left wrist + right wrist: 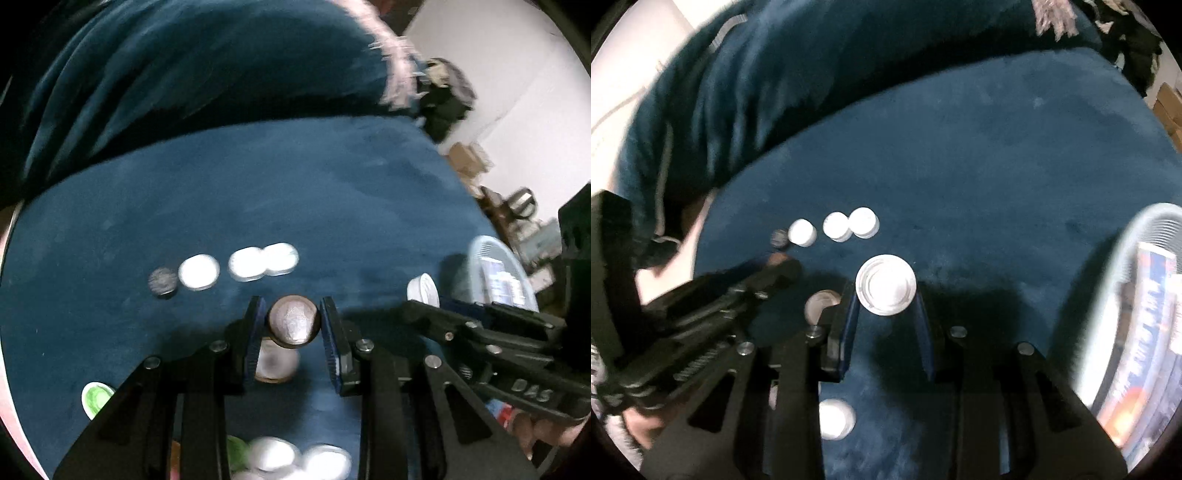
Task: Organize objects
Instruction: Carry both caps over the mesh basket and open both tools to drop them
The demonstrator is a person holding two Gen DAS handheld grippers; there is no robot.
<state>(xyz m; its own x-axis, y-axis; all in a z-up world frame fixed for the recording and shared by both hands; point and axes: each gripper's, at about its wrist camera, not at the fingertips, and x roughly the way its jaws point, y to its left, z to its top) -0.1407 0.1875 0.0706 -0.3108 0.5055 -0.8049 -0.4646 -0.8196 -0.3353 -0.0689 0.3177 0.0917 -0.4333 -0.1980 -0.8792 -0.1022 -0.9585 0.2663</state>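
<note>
My left gripper is shut on a brown-rimmed cap and holds it above the blue cloth. A second brown-rimmed cap lies under it. My right gripper is shut on a white cap, which also shows in the left wrist view. A row lies beyond: a grey cap and three white caps. The row also shows in the right wrist view, with a white cap near its left end.
A pale blue basket with printed packets stands at the right; it also shows in the left wrist view. A green cap and more white caps lie near me. A dark blue cushion rises behind.
</note>
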